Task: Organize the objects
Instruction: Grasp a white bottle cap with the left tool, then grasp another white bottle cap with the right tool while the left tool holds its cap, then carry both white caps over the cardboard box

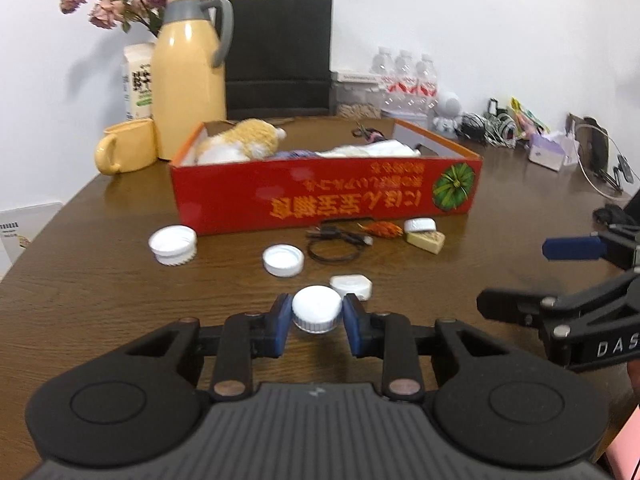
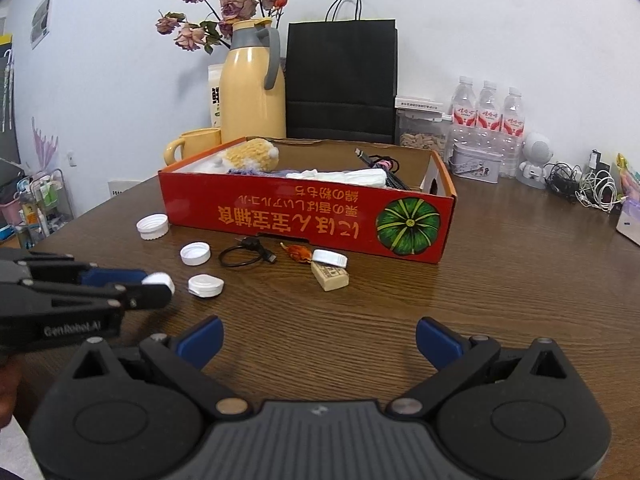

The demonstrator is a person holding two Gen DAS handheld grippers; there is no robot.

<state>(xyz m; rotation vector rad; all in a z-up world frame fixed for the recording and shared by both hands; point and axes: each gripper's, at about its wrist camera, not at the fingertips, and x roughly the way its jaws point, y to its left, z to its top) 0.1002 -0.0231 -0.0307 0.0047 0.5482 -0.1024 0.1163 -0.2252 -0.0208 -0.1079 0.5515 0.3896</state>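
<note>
My left gripper (image 1: 317, 314) is shut on a white bottle cap (image 1: 317, 303), its blue pads pressing both sides just above the wooden table (image 1: 120, 300). The right wrist view shows the same cap (image 2: 160, 279) in the left gripper (image 2: 154, 286). Beyond it lie a flat white case (image 1: 351, 286), two more white caps (image 1: 283, 260) (image 1: 173, 245), a black cable (image 1: 336, 246), an orange trinket (image 1: 382, 229) and a beige block (image 1: 426, 240). The red box (image 1: 320, 196) behind them holds a plush toy (image 1: 240, 144) and cloth. My right gripper (image 2: 318, 336) hovers open over bare table.
Behind the box stand a yellow thermos jug (image 1: 188, 80), a yellow mug (image 1: 128, 146), a black paper bag (image 1: 278, 56) and water bottles (image 1: 404, 80). Tangled cables (image 2: 580, 188) and a small white figure (image 2: 534, 160) sit at the back right.
</note>
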